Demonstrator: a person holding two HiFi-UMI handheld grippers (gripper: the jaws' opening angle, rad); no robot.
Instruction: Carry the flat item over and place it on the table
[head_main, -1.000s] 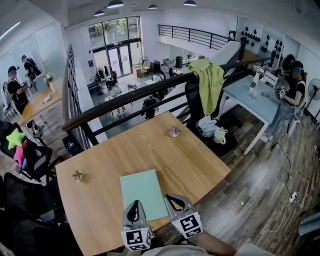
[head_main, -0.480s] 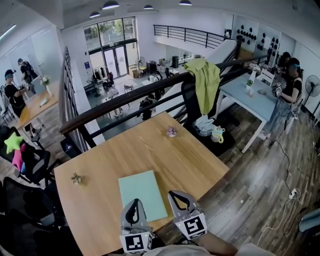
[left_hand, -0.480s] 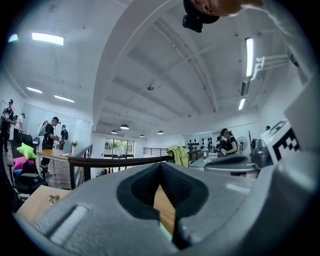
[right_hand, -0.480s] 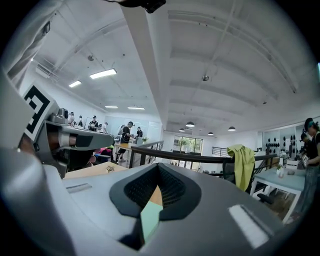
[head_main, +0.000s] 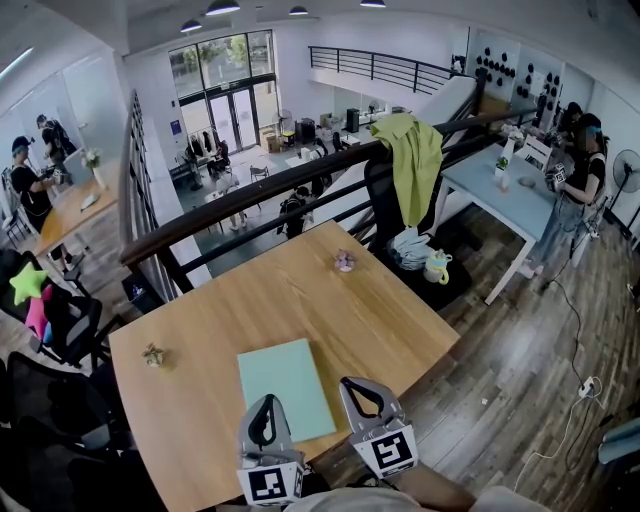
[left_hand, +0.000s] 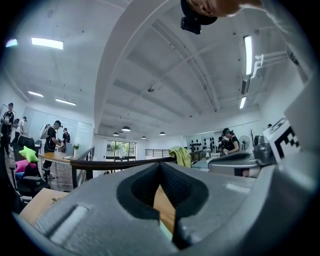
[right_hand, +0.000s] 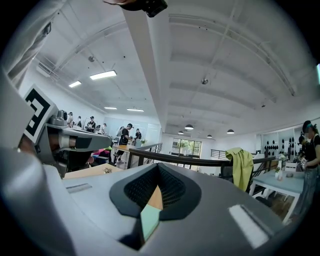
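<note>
A mint-green flat sheet (head_main: 285, 388) lies on the wooden table (head_main: 360, 320), close to its near edge. My left gripper (head_main: 264, 403) is at the sheet's near edge, jaws shut with nothing in them. The right gripper (head_main: 353, 385) is just off the sheet's near right corner, also shut and empty. In the left gripper view the shut left gripper (left_hand: 161, 167) points across the table. In the right gripper view a strip of the sheet (right_hand: 149, 220) shows below the shut right gripper (right_hand: 159, 167). Whether either gripper touches the sheet I cannot tell.
A small pink object (head_main: 345, 261) sits near the table's far edge and a small trinket (head_main: 153, 354) at its left. A dark railing (head_main: 250, 200) with a green cloth (head_main: 415, 160) runs behind. A black chair with items (head_main: 420, 265) is at the right, and more chairs (head_main: 60, 320) at the left.
Almost nothing differs: the sheet lies in the same place and both grippers stay shut at its near edge, with only a slight shift of the view.
</note>
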